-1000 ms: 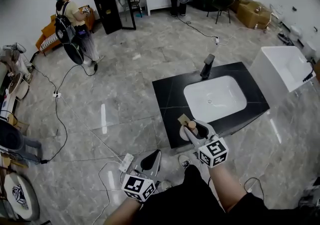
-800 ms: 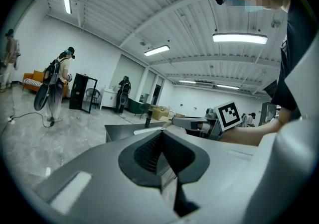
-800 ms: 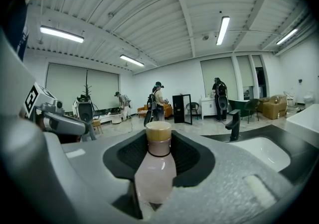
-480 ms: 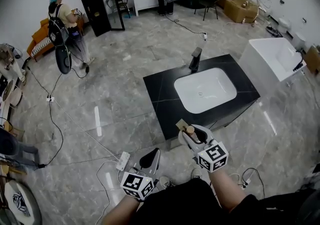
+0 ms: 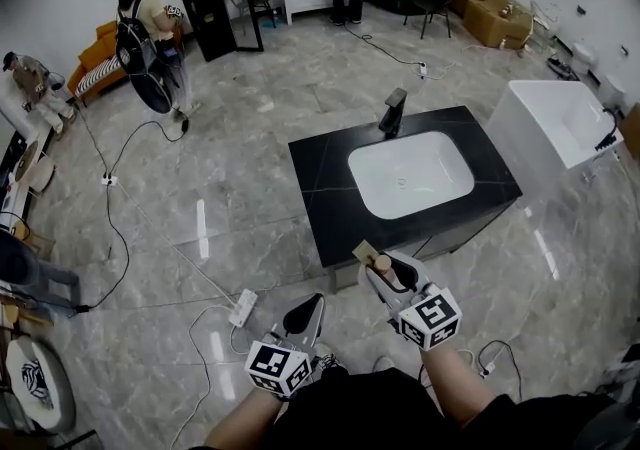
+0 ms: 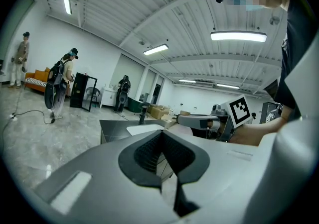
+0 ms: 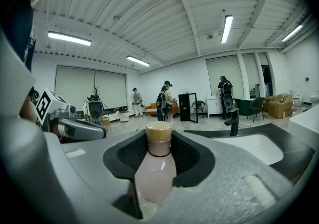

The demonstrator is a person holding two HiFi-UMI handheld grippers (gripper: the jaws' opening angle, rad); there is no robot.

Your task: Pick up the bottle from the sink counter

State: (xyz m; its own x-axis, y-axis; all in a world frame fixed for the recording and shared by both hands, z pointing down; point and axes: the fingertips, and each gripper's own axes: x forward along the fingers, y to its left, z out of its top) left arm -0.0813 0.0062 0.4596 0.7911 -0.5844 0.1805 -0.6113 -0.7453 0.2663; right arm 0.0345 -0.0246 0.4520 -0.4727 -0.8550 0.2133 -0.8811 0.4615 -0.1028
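Left tongs (image 5: 308, 307): jaws together, nothing between them, pointing forward and slightly down. Marker cube (image 5: 277, 370) sits at the back, above the left forearm (image 5: 238, 424), which comes in from the bottom edge. Right tongs (image 5: 389, 267): held a little further forward than the left, same slight downward tilt, jaws clamped on the bottle (image 7: 155, 168), neck and cap sticking up between the pads. Right forearm (image 5: 450, 385) is bare. The two tongs run roughly parallel, well apart.

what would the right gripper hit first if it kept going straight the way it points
Probably the black sink counter, near its left front corner; the held bottle would touch first.
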